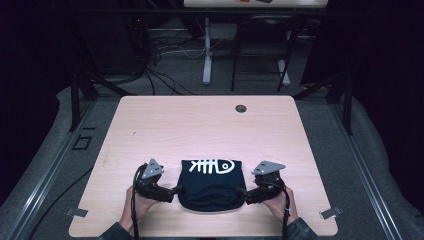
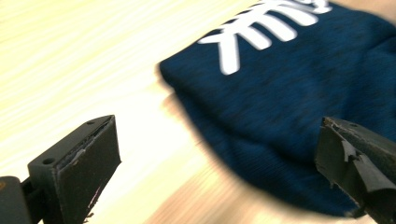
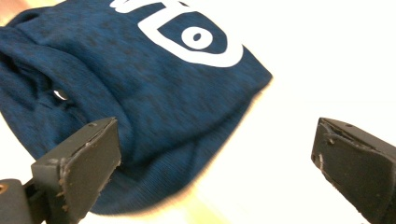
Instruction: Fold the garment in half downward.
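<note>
Garment (image 1: pixel 211 189), dark blue and folded, is lying on the bench (image 1: pixel 200 125) between both claws: left claw (image 1: pixel 176 190) and right claw (image 1: pixel 241 192) are flanking it, both released.

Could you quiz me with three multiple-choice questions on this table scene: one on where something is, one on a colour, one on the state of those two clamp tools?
1. Where does the folded garment lie on the table?
A. At the far edge, by the round hole
B. Near the person's edge, between the two grippers
C. Hanging off the left side

2. What colour is the fish-skeleton print on the garment?
A. White
B. Red
C. Yellow

3. How do the left gripper and right gripper stand?
A. Both clamped on the cloth
B. One shut, one open
C. Both open, jaws spread wide

Answers:
1 B: the high view shows it near the front edge with a gripper at each side.
2 A: the print reads white on dark blue.
3 C: each gripper view shows its jaws far apart, with nothing pinched.
</note>
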The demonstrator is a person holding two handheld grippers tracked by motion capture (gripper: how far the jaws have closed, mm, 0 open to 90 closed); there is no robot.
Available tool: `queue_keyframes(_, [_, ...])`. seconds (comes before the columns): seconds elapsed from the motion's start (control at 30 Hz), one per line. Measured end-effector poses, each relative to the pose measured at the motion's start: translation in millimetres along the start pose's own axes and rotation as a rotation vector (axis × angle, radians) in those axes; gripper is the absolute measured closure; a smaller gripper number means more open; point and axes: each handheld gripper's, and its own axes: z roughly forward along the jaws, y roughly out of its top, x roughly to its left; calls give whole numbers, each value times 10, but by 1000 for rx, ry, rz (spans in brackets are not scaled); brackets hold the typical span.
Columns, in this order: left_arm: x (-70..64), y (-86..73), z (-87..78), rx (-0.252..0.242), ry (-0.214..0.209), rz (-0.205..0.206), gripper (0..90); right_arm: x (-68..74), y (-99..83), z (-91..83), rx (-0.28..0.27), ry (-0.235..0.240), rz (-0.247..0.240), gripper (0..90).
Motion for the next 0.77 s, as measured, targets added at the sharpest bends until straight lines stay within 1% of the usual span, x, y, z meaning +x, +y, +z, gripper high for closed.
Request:
queue_keyframes(0.03, [0,0,0,0,0,0,2,-24,-27,-19,-3,-12,12,14])
queue_keyframes(0.07, [53,-54,-21,14,19,-11,2,-53,-57,-37,-1,-17,23,14])
queue_keyframes(0.1, [78,-87,-28,22,29,-15,2,-86,-89,-50,10,-21,29,13])
queue_keyframes(0.17, [121,-150,-30,46,33,-30,2,-133,-164,-66,16,-38,53,16])
queue_keyframes(0.2, [121,-150,-30,46,33,-30,2,-133,-164,-66,16,-38,53,16])
queue_keyframes(0.23, [135,-206,-25,63,39,-51,3,-169,-242,-76,31,-49,67,19])
queue_keyframes(0.27, [133,-230,-15,69,41,-54,2,-185,-277,-80,39,-54,68,20])
queue_keyframes(0.3, [133,-230,-15,69,41,-54,3,-197,-306,-81,56,-58,73,20])
queue_keyframes(0.33, [132,-266,12,89,39,-50,4,-207,-335,-81,64,-60,75,20])
queue_keyframes(0.43, [130,-291,62,114,27,-47,2,-228,-400,-61,81,-68,79,22])
queue_keyframes(0.53, [132,-294,98,124,27,-38,1,-256,-439,-37,104,-67,81,24])
queue_keyframes(0.63, [147,-309,137,137,24,-39,1,-282,-460,2,124,-72,81,24])
queue_keyframes(0.67, [153,-311,143,143,22,-40,1,-284,-466,14,122,-70,88,24])
queue_keyframes(0.77, [161,-315,146,143,22,-45,0,-292,-470,23,136,-71,80,26])
